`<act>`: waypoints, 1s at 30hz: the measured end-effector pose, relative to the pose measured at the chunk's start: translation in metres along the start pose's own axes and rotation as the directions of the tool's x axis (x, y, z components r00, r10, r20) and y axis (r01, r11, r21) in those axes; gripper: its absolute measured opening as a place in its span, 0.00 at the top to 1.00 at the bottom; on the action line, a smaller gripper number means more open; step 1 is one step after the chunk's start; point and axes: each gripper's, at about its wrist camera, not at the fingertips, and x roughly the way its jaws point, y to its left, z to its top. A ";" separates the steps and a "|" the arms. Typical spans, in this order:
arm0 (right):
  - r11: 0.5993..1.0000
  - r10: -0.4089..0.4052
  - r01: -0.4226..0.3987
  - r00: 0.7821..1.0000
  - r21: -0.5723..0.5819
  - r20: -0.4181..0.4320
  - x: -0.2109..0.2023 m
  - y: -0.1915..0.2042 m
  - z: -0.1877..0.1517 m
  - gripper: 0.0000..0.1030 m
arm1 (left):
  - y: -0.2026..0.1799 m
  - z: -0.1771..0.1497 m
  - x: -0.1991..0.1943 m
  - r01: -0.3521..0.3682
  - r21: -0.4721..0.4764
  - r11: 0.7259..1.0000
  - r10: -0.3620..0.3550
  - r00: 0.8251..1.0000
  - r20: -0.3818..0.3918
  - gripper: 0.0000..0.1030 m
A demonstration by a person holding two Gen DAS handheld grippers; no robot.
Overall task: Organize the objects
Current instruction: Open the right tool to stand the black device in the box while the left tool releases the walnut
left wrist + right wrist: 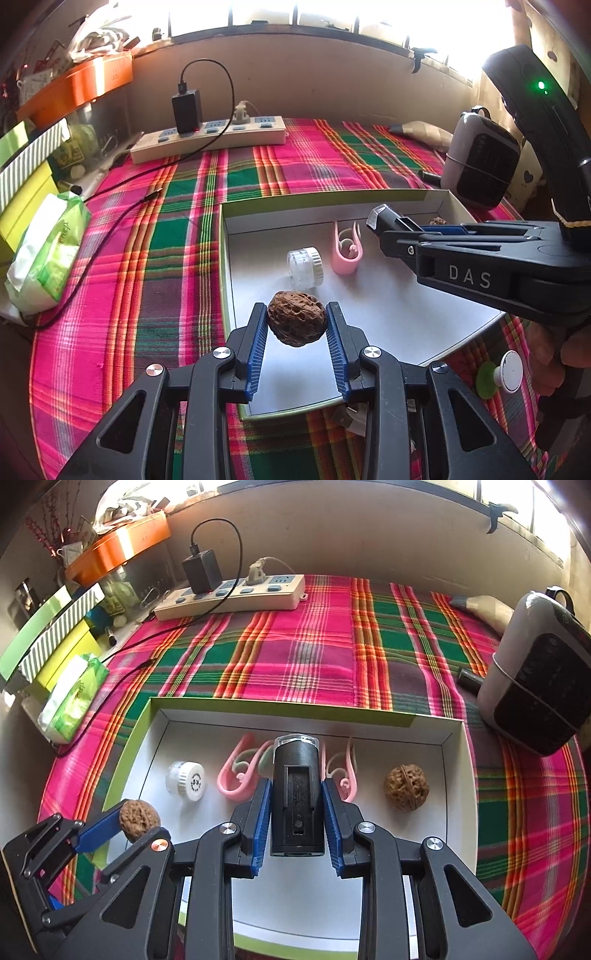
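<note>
My left gripper [296, 325] was clenched on a brown walnut [296, 323], its blue fingers [257, 350] pressed against both sides, and the nut hung above the near-left part of the white box [369, 295]. From the right wrist view that same walnut [139, 819] sat over the box's green left edge [129, 746], pinched at the tip of the left gripper [125, 825].

My right gripper [295, 812] was grasping a black cylindrical device [295, 797] with a clear cap at its far end, both ribbed fingers [260, 823] tight against its sides. It was held over the middle of the box, in front of the back wall. In the left wrist view the right gripper [424, 230] came in from the right with that device [388, 221] poking out ahead of it.

Down on the box floor lay a small clear-and-white round container [185, 781] towards the left, on its side. Beside it lay a pink clip [240, 771], with another pink clip [341, 773] partly hidden behind my right fingers. A second walnut [406, 788] rested on the right side of the box, well apart from the one I held.

The box stood on a pink and green plaid cloth [314, 657] covering the counter, with a white power strip [236, 598] at the far edge.
</note>
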 end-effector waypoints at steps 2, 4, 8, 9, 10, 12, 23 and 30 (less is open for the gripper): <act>1.000 -0.003 0.003 1.000 0.001 0.000 0.001 0.000 0.001 0.72 | -0.001 0.000 0.001 -0.004 0.003 1.000 0.004 1.000 -0.002 0.71; 1.000 -0.007 0.007 1.000 -0.007 0.001 0.002 0.002 0.002 0.72 | -0.002 0.001 0.002 -0.001 0.004 1.000 0.001 1.000 -0.003 0.71; 1.000 -0.006 0.006 1.000 -0.016 -0.002 0.004 0.006 0.004 0.72 | -0.002 0.002 0.004 -0.019 0.013 1.000 0.019 1.000 -0.001 0.71; 1.000 -0.007 0.007 1.000 -0.015 -0.004 0.005 0.006 0.005 0.72 | -0.003 0.002 0.005 -0.021 0.016 1.000 0.021 1.000 -0.001 0.71; 1.000 -0.008 0.008 1.000 -0.013 -0.007 0.005 0.007 0.005 0.72 | -0.003 0.002 0.005 -0.021 0.017 1.000 0.021 1.000 -0.001 0.71; 1.000 -0.002 0.002 1.000 -0.021 -0.009 0.004 0.010 0.005 0.72 | -0.003 0.002 0.005 -0.022 0.019 1.000 0.022 1.000 0.002 0.71; 0.999 -0.033 0.032 0.999 -0.018 -0.021 0.010 0.011 0.003 0.72 | -0.003 0.002 0.005 -0.032 0.025 0.999 0.032 0.999 0.007 0.71; 0.999 -0.048 0.048 0.998 -0.008 -0.029 0.018 0.007 0.004 0.72 | -0.005 0.003 0.005 -0.039 0.032 0.999 0.038 0.999 0.009 0.71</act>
